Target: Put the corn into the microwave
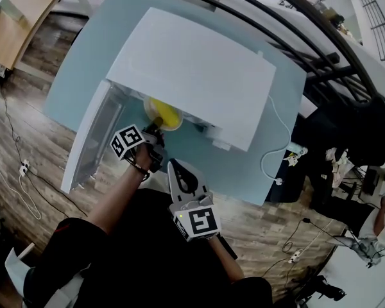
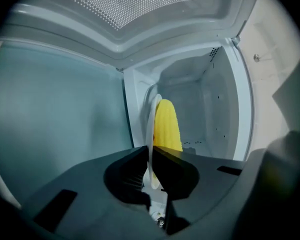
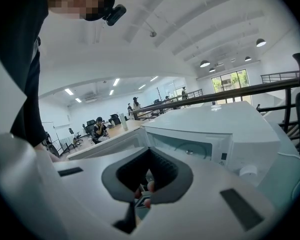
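pale blue table [image 1: 83, 63] carries 1 white box microwave [image 1: 199, 76], its door [image 1: 90, 140] swung open to the left. a thin white round plate [image 2: 151, 129] sits at the mouth of the cavity. 1 yellow corn cob [image 2: 167, 126] lies on the plate, long axis along the jaws, pointing inward. left gripper [image 2: 151, 156] is clamped on the plate's near rim, with the cavity straight ahead. right gripper [image 1: 174, 169] is closed, empty and further back. judgement: a straight push inward by the left.

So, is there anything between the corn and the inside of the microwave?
Nothing visible. The door stands open at the left, the microwave looks empty inside, and the left gripper holds the plate with the corn at the opening.
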A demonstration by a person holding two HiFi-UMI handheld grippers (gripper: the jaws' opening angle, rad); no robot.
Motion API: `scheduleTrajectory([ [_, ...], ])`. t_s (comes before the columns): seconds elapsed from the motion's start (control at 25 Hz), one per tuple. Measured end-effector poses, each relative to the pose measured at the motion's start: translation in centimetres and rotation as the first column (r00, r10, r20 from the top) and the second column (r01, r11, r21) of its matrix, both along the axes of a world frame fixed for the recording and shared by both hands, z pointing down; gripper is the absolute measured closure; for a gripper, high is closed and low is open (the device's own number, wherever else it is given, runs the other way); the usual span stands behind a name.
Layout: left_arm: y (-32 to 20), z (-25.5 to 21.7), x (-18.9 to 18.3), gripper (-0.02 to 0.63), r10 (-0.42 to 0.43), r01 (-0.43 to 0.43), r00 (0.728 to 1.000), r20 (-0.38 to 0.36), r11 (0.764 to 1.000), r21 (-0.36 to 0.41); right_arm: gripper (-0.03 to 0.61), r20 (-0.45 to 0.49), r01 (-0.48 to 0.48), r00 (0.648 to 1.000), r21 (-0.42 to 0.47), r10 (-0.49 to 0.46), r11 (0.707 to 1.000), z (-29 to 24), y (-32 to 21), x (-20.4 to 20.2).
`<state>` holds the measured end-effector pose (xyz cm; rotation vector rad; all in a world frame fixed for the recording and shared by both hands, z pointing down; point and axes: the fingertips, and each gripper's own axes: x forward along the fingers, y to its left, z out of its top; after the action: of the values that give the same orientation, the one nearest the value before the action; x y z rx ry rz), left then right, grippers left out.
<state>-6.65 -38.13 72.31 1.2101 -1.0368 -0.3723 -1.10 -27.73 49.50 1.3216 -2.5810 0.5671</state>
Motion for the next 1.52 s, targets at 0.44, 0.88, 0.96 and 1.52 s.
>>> scheduleTrajectory([
  [0.44,-2.0,0.9,0.3,0.594,-0.053,0.053,0.999,-0.001,0.998,-0.028,0.569,-0.005,-0.025,1.000,-0.021,0.024,0.999,0.6,-1.2,1.6],
  [0.88,-3.3,1.4,0.5,0.594,-0.053,0.054,0.998,0.029,0.998,-0.028,0.569,-0.005,-0.032,0.999,-0.030,0.032,0.999,1.0,-1.6,2.5],
  [0.96,-3.5,1.5,0.6,0.594,-0.047,0.048,0.998,0.036,0.998,-0.028,0.569,-0.002,-0.037,0.999,-0.035,0.037,0.999,1.1,-1.6,2.7],
  [1.52,-4.0,1.4,1.0,0.591,0.041,-0.042,0.992,0.116,0.999,0.006,0.569,0.013,-0.079,0.997,-0.062,0.080,0.995,1.8,-1.1,3.7],
])
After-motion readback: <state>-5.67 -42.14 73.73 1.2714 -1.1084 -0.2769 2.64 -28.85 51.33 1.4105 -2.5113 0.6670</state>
